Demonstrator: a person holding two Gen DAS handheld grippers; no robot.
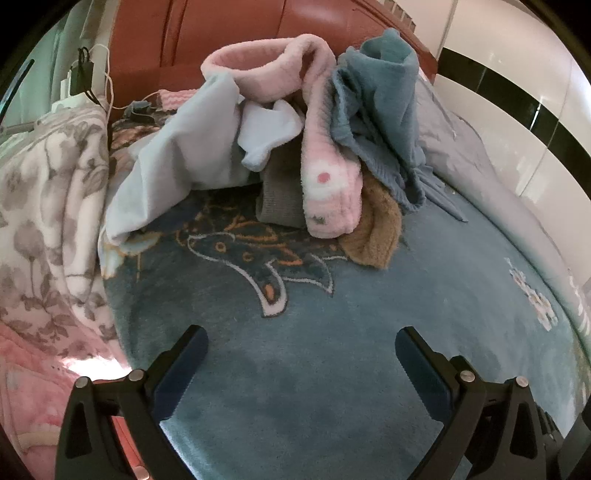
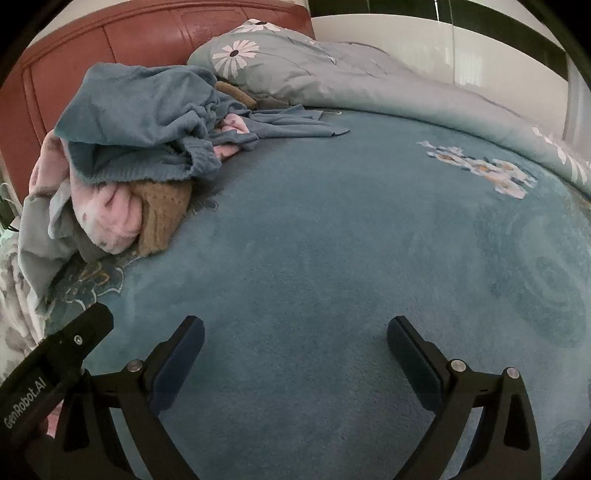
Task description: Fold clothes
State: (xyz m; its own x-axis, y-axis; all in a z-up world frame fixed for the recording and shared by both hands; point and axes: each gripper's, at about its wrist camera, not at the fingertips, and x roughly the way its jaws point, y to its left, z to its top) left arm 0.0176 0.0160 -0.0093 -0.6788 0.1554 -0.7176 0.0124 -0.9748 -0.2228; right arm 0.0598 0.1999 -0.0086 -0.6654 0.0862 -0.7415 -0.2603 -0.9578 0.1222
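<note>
Nearest in the left wrist view, the left gripper (image 1: 301, 350) hangs over the teal plush blanket (image 1: 332, 369) with its two fingers spread wide apart and nothing between them. The right gripper (image 2: 295, 341) is the same in its own view — fingers wide, empty, above bare blanket (image 2: 314, 295). At the lower left of the right wrist view a black body printed "GenRobot.AI" (image 2: 55, 354) juts in, just beside the right gripper's left finger.

Past the left gripper, a woven fish motif (image 1: 255, 254) lies on the blanket. To the left a grey-flowered white quilt (image 1: 44, 177) is bunched up, with a pink quilt (image 1: 33, 387) below it.

Farther on sits the pile of clothes (image 1: 295, 147), unfolded, heaped against the reddish-brown headboard (image 1: 221, 29). In it, a pink fleece garment (image 1: 325, 177) with a white flower patch drapes down the front; a pale blue garment (image 1: 166, 166) spreads to its left, a dusty-blue knit garment (image 1: 384, 110) lies to its right, and a brown fuzzy piece (image 1: 376, 236) pokes out underneath, touching the blanket. From the right wrist view the dusty-blue knit (image 2: 140, 122) covers the top of the heap, pink (image 2: 110, 218) and brown (image 2: 162, 218) showing below it.

Behind the heap — a grey-blue daisy-print duvet (image 2: 295, 66) runs along the bed's far edge. A charger and white cables (image 1: 85, 77) sit at the far left.
</note>
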